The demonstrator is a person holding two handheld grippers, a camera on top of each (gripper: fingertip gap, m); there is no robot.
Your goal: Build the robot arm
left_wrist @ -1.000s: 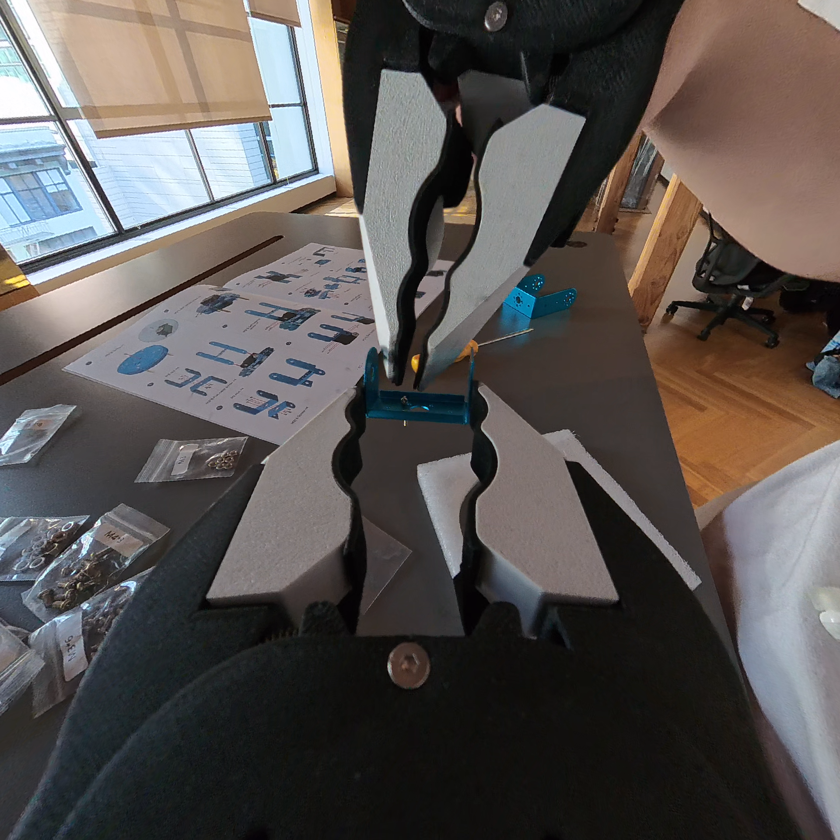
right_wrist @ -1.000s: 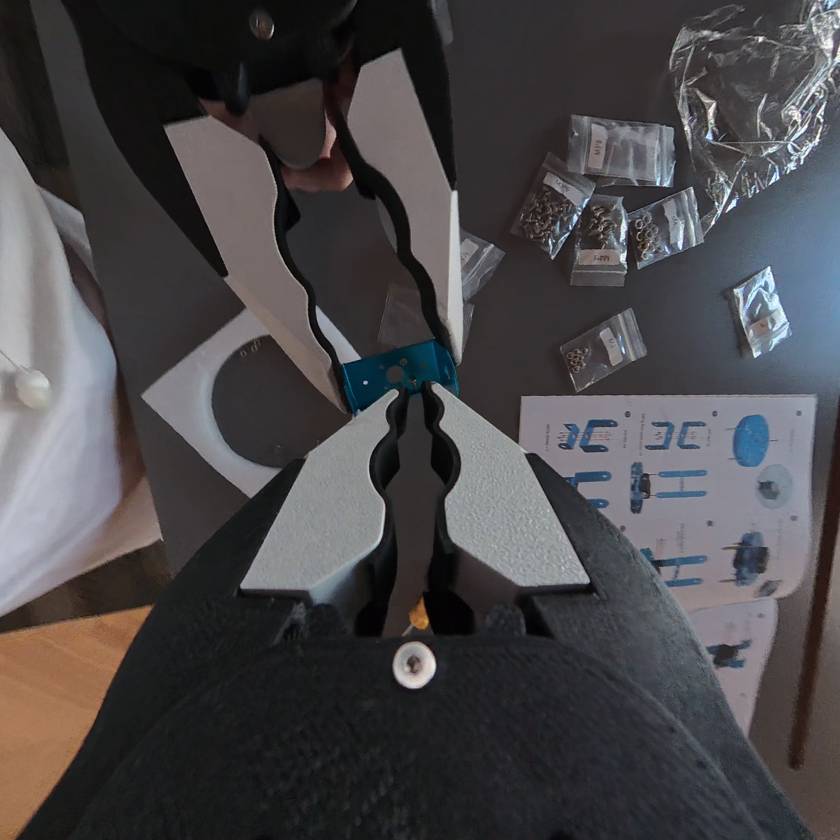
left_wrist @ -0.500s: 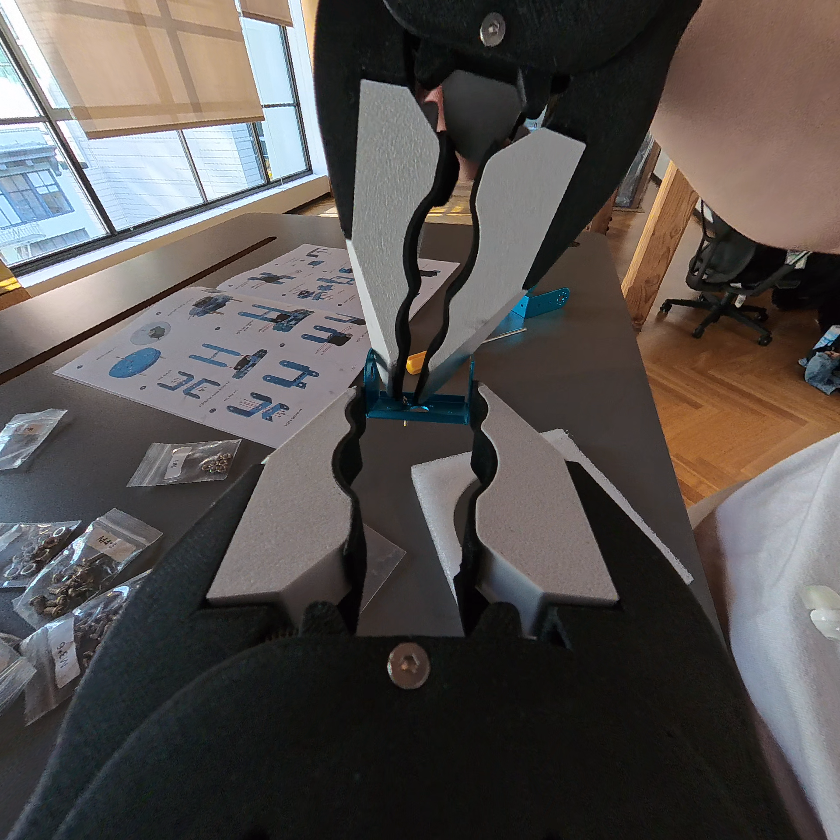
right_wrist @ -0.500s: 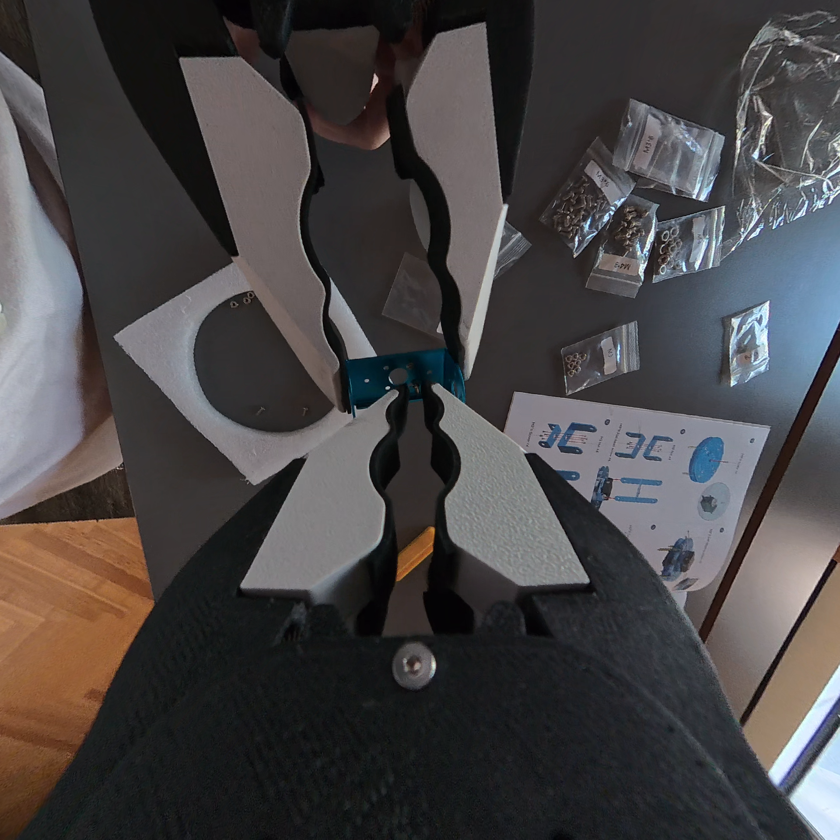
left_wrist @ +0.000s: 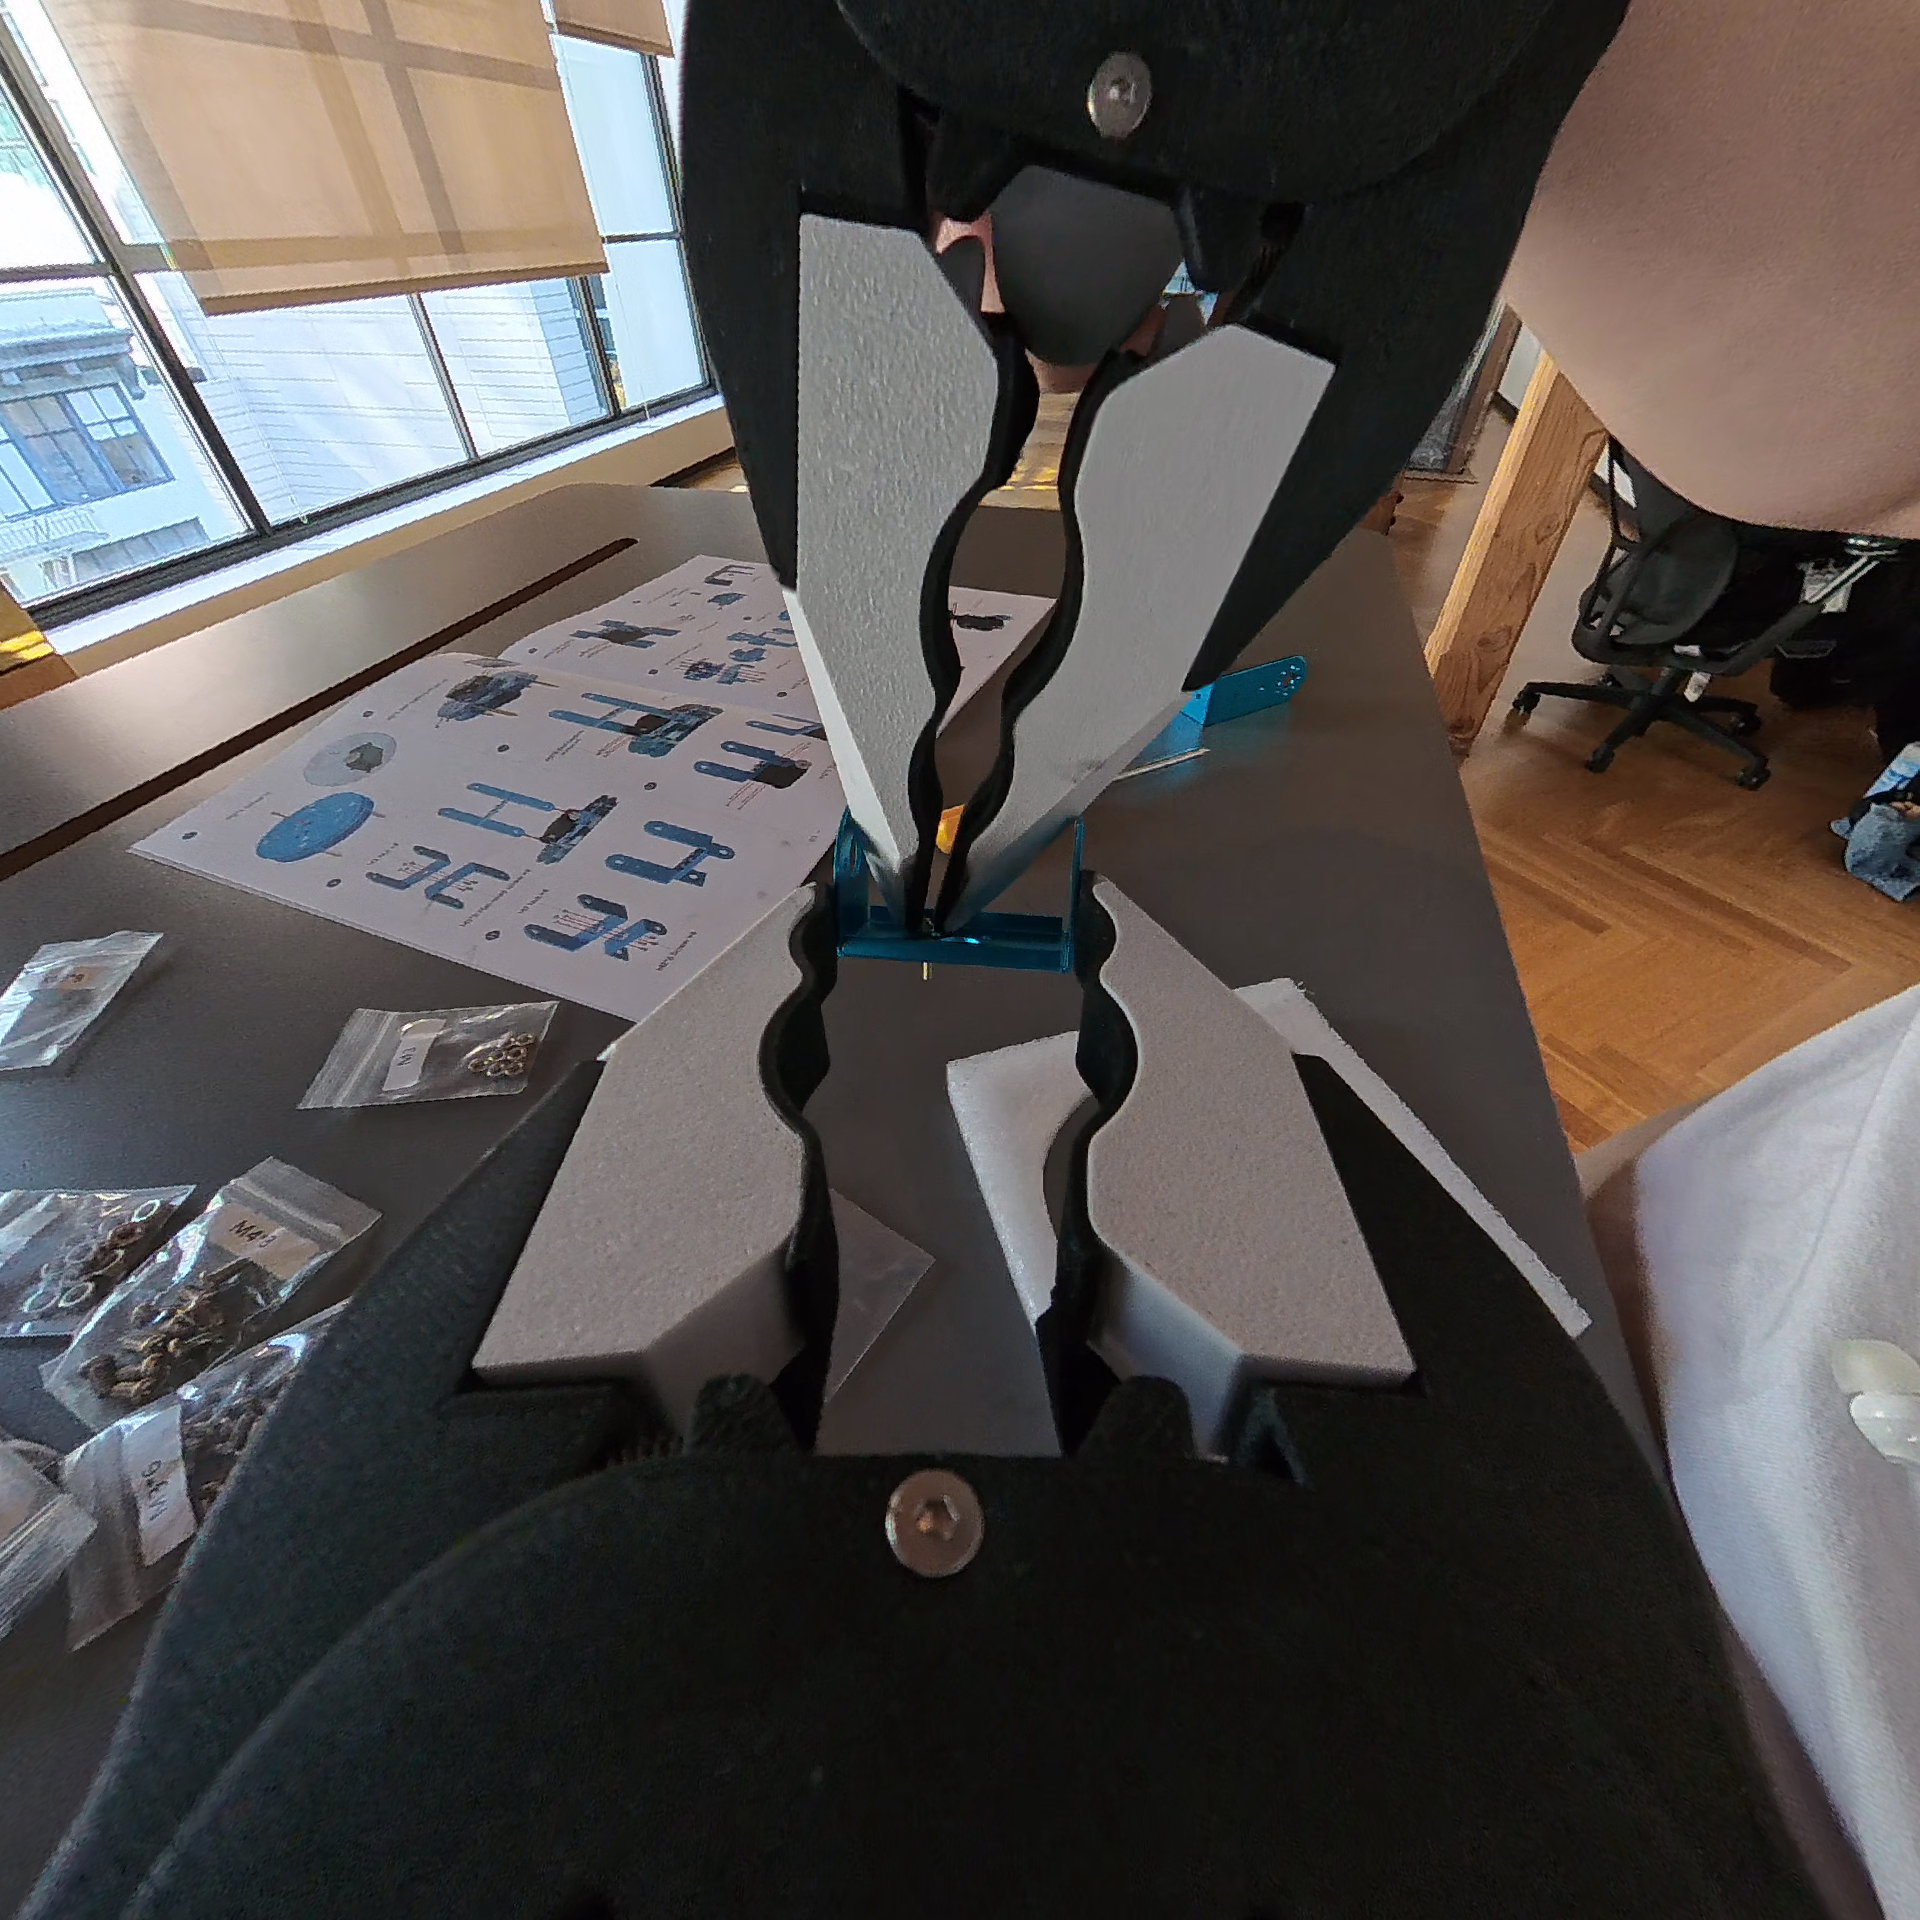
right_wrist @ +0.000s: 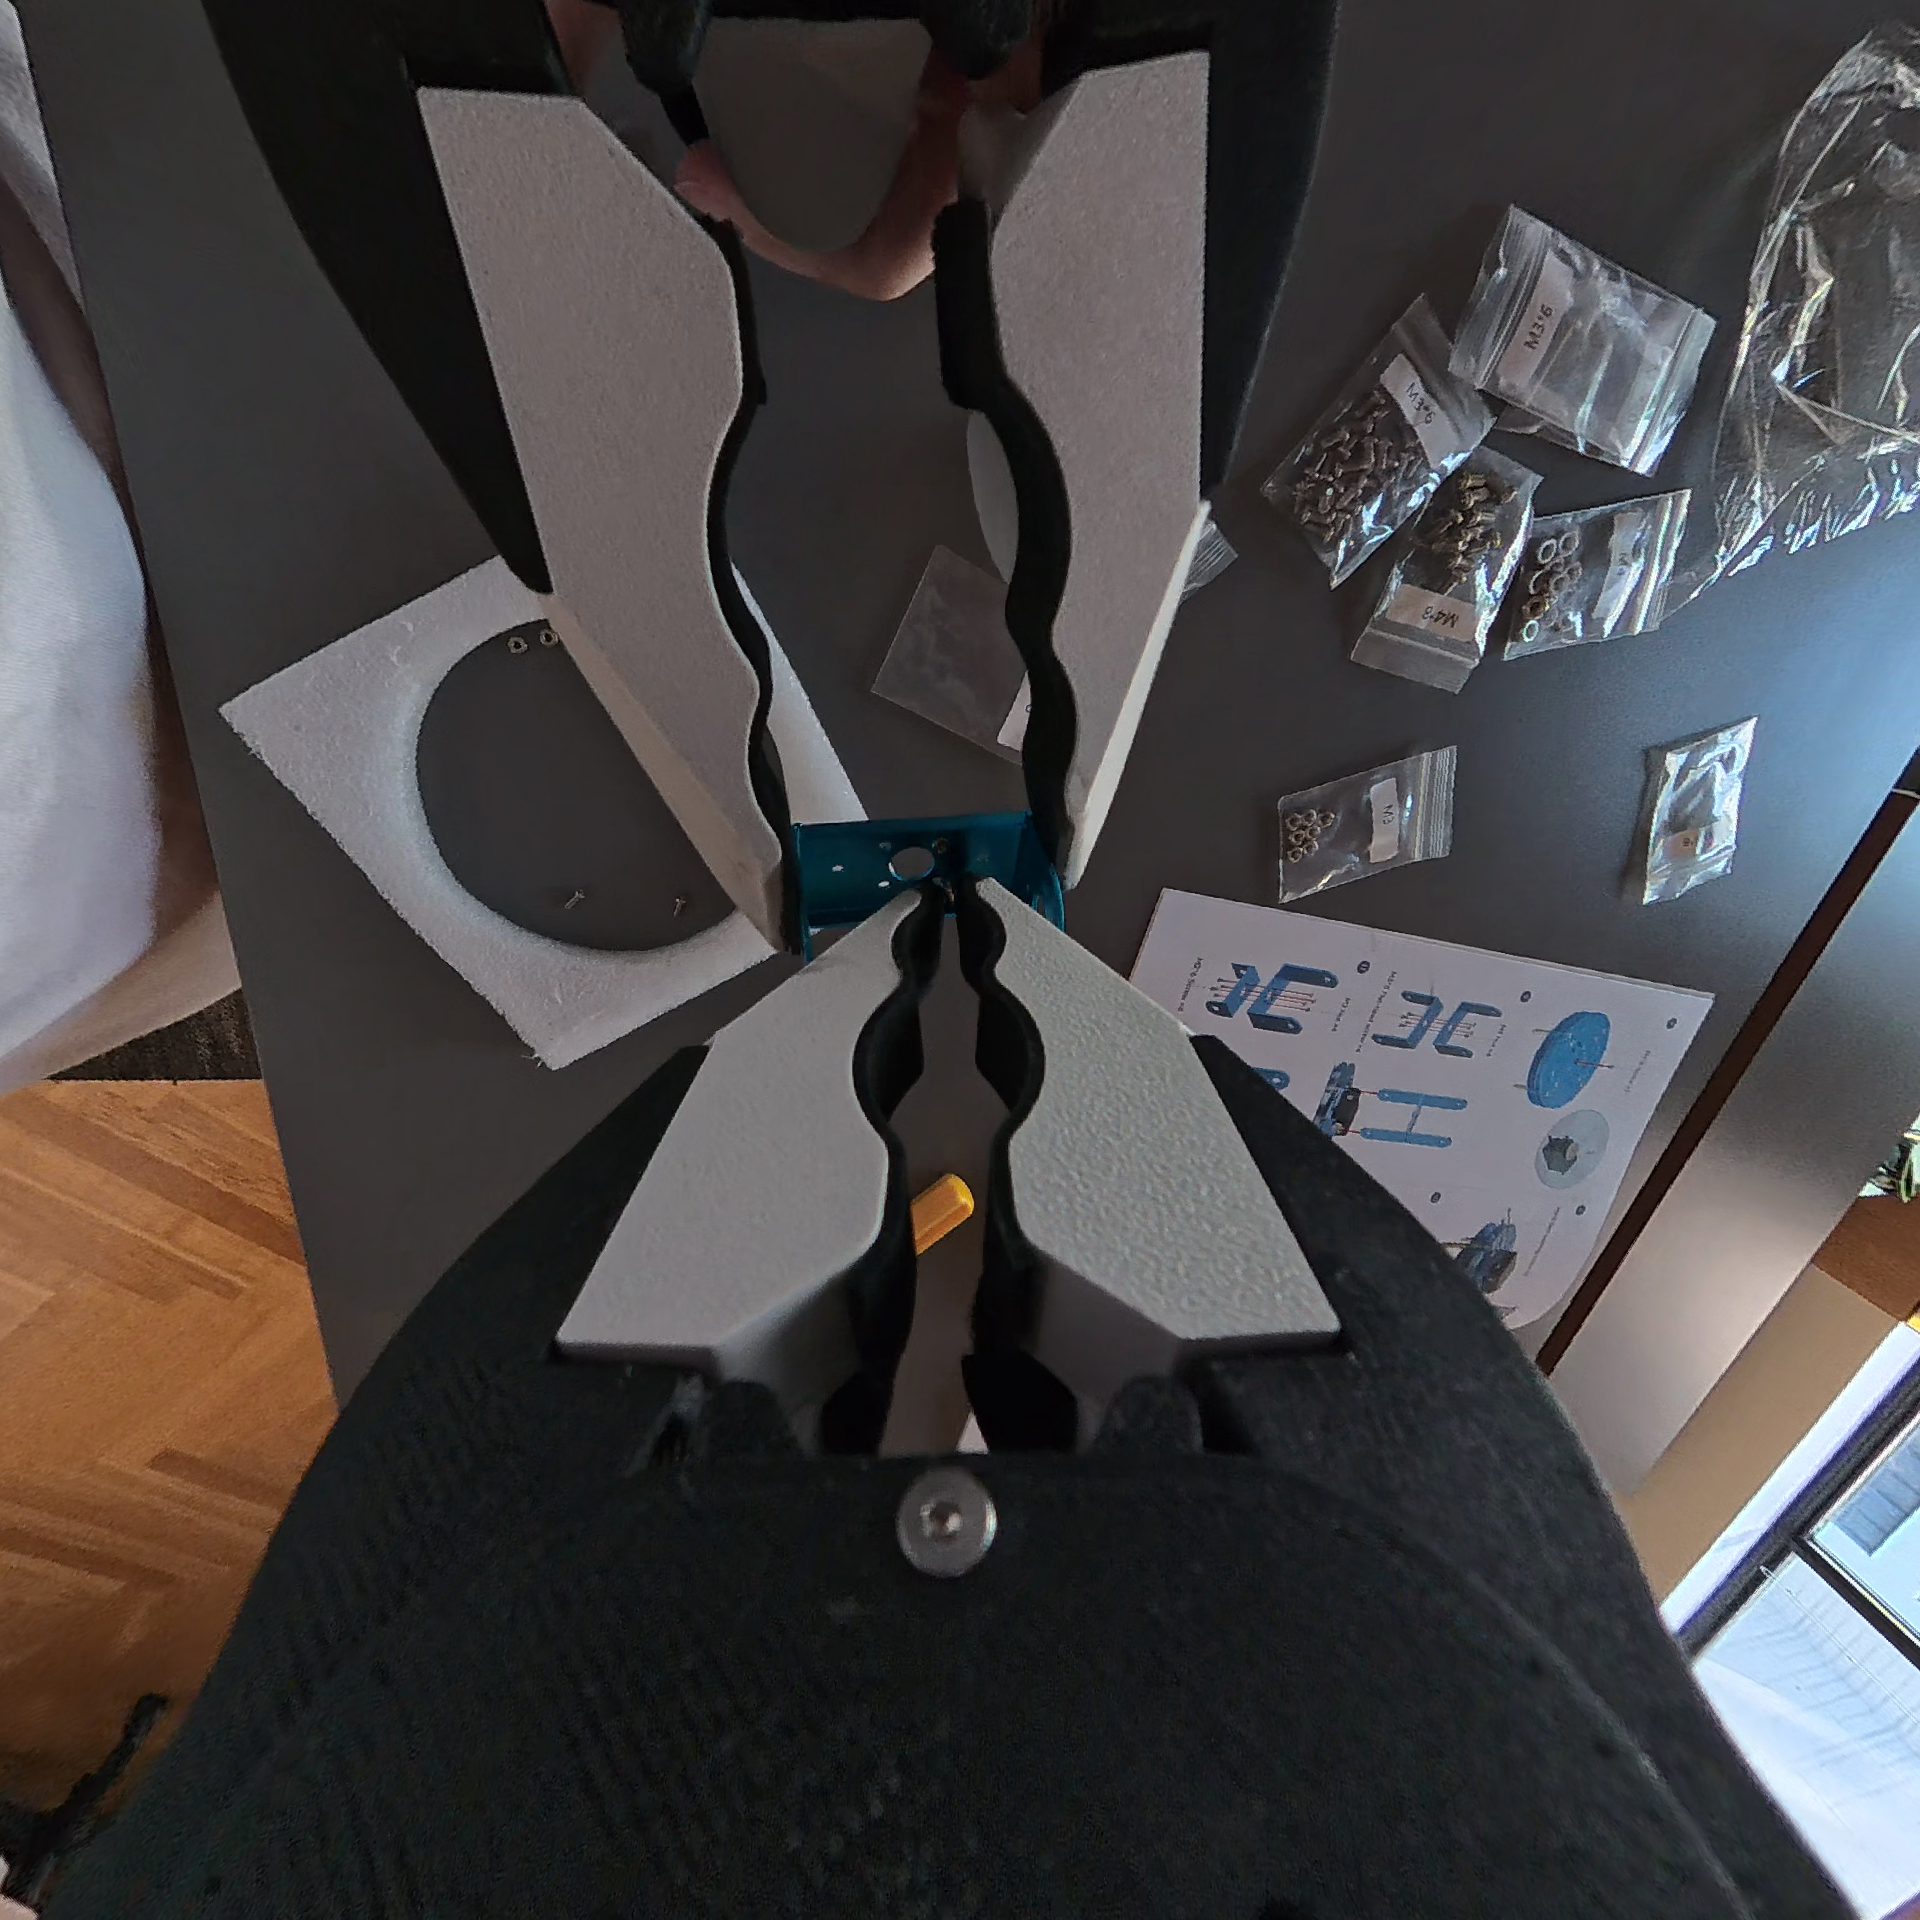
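Left claw (left_wrist: 951, 920): spread part-way, clamped on both upright sides of blue bracket (left_wrist: 961, 945), held above bench (left_wrist: 260, 987). Right claw (right_wrist: 948, 896): nearly closed, tips pinching a small screw (right_wrist: 943, 886) at the bracket's base.

1. The left gripper (left_wrist: 951, 920) has a black, rough-textured body that widens toward the camera.
2. Its two fingers (left_wrist: 665, 1174) are light grey and wedge-shaped, each lined inside with a wavy black pad.
3. A silver hex-socket screw (left_wrist: 934, 1537) sits at the centre of its body.
4. The right gripper (right_wrist: 948, 883) has the same build, with its own screw (right_wrist: 945, 1525).
5. The person wears a white garment (left_wrist: 1787, 1299).
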